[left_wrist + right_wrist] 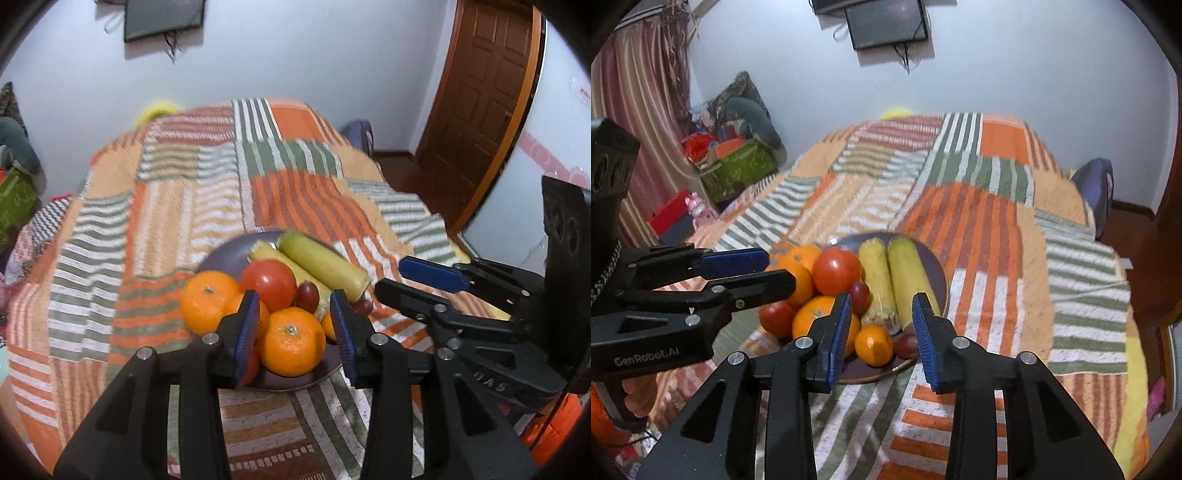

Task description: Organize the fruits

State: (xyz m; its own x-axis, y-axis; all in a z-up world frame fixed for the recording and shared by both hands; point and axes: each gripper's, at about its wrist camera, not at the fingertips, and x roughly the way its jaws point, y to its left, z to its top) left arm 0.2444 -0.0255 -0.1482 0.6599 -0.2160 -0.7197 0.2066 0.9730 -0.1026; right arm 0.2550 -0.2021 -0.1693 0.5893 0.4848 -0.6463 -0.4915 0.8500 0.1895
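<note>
A dark plate [218,254] [938,269] sits on a striped blanket and holds oranges [291,341] [873,345], a red tomato [269,284] [836,271], dark grapes [307,295] [858,291] and two corn cobs [323,264] [908,273]. My left gripper [295,325] is open and empty, hovering just in front of the near orange. My right gripper [881,325] is open and empty above the plate's near edge. Each gripper shows in the other's view, the right one [402,278] beside the plate and the left one [775,271] at the plate's left.
The plate rests on a bed covered by an orange, green and white blanket [166,206] [997,229]. A brown door [480,96] stands at the right. Boxes and clutter [735,158] lie by the curtain at the left. A dark cushion [1095,188] sits beside the bed.
</note>
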